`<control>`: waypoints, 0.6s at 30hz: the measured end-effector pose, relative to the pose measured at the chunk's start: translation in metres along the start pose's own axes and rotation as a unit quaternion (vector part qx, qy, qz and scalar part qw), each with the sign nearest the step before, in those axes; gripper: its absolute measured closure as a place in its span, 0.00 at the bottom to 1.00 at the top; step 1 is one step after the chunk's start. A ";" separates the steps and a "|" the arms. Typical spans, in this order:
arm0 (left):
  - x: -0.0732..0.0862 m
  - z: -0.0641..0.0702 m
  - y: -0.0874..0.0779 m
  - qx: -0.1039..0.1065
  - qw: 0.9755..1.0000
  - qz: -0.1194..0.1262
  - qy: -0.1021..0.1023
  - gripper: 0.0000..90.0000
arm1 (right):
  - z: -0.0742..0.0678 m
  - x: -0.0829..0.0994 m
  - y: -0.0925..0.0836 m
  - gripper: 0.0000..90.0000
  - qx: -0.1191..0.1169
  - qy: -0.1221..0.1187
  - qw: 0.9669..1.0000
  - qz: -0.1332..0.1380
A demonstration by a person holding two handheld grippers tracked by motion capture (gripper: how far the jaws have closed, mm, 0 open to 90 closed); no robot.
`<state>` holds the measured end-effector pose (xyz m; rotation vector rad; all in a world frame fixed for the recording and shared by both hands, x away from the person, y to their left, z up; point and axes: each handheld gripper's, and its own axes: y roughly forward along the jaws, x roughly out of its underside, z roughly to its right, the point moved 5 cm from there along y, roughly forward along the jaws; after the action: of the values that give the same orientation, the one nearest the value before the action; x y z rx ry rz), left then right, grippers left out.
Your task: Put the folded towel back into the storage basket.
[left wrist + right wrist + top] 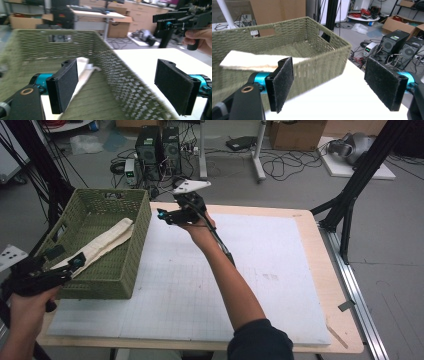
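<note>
Both tongs gape empty — right tongs raised on an outstretched arm, left tongs by the basket.

- Your left gripper is low at the near left, held by your left hand; its jaws stand wide apart.
- Your right gripper is raised on your outstretched right arm; its jaws are also wide apart, nothing between the pads.

- One green woven basket, at nine o'clock on the table.
- One cream folded cloth inside it.
- Two computer towers on the floor, at twelve o'clock.
</note>
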<state>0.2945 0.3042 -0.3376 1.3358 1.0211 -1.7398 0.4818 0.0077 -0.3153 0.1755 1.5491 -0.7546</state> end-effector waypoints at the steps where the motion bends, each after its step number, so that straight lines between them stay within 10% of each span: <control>1: 0.001 0.005 0.005 0.009 1.000 0.000 0.001 0.22 | 0.002 0.005 -0.008 0.25 0.003 0.000 1.000 -0.002; 18: 0.020 0.091 0.082 0.114 0.993 -0.026 0.022 0.23 | 0.032 0.075 -0.138 0.13 0.078 0.026 0.997 0.002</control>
<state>0.3244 0.1852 -0.3568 1.5069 0.9081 -1.9200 0.4233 -0.1401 -0.3346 0.3161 1.5391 -0.8737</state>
